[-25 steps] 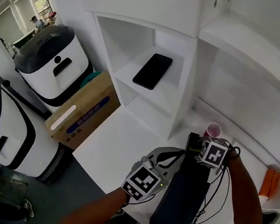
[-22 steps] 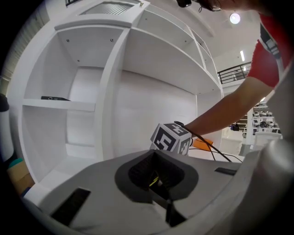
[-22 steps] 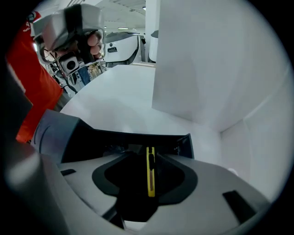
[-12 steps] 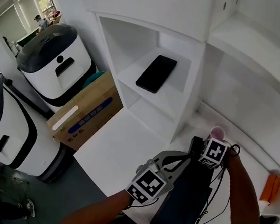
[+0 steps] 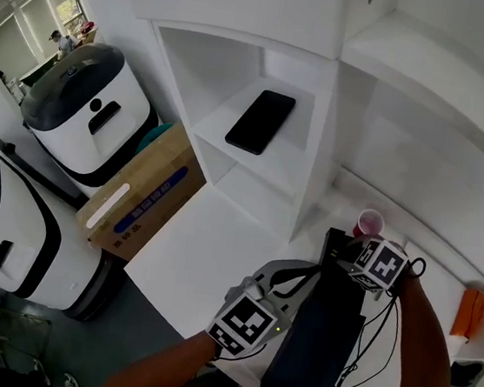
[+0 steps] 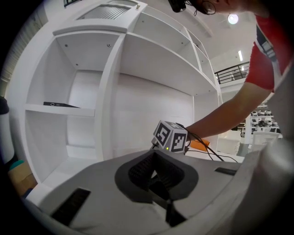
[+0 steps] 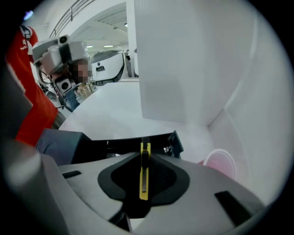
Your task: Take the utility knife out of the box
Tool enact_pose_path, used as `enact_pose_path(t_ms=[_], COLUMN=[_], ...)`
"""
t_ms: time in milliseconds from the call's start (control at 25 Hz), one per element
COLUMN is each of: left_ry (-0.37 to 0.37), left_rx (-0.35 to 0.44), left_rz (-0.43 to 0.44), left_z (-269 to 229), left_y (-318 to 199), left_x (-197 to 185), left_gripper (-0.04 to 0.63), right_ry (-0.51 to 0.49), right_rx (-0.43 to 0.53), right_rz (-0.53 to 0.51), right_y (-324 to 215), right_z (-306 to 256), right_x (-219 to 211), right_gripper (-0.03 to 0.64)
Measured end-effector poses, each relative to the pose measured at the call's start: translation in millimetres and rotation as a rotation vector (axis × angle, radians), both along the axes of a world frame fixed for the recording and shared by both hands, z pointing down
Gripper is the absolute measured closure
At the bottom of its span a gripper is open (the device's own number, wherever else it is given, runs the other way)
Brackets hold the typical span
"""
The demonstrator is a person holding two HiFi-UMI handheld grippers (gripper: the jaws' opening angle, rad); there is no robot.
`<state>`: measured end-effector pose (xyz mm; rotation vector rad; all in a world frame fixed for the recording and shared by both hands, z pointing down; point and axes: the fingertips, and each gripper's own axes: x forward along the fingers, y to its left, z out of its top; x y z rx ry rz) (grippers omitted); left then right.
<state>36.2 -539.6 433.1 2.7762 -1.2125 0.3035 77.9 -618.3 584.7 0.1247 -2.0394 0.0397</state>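
A yellow utility knife [image 7: 144,172] stands on edge between the pads of my right gripper [image 7: 144,158], which is shut on it. Just beyond its tip lies the open black box [image 7: 128,140]. In the head view the right gripper [image 5: 352,261] points steeply down over the far end of the dark box [image 5: 317,329]; the knife is hidden there. My left gripper [image 5: 291,278] rests at the box's left side. In the left gripper view its pads [image 6: 161,176] meet with nothing seen between them, and the right gripper's marker cube [image 6: 170,137] shows beyond.
A pink cup [image 5: 369,223] stands just behind the box, next to the white shelf unit [image 5: 314,180]. A black phone [image 5: 260,121] lies on a shelf. A cardboard box [image 5: 137,189] and white machines [image 5: 90,113] stand left of the table. An orange object [image 5: 466,312] lies at the right.
The right gripper's marker cube has shifted slightly right and rolled over the box's far end. The left gripper has stayed in place.
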Motion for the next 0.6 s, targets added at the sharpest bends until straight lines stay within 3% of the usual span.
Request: enact_pose_path(t_ms=[120,320,600], left_ry=[0.016,0.017,0.112], left_rx=[0.017,0.078,0.089], left_rz=[-0.010,0.005,0.046], left_z=[-11,-37,-79], left_y=[6,18,51], left_x=[-4,2,23], left_gripper=[0.558,0.558,0.558], right_ry=[-0.142,-0.498,-0.876], right_rx=[0.057,0.167,0.397], right_rz=[0.104,0.316,0.525], right_y=[2,26,99], right_z=[-37,-122,-238], right_x=[8,28,68], right_gripper=[0.535,0.535,0.535])
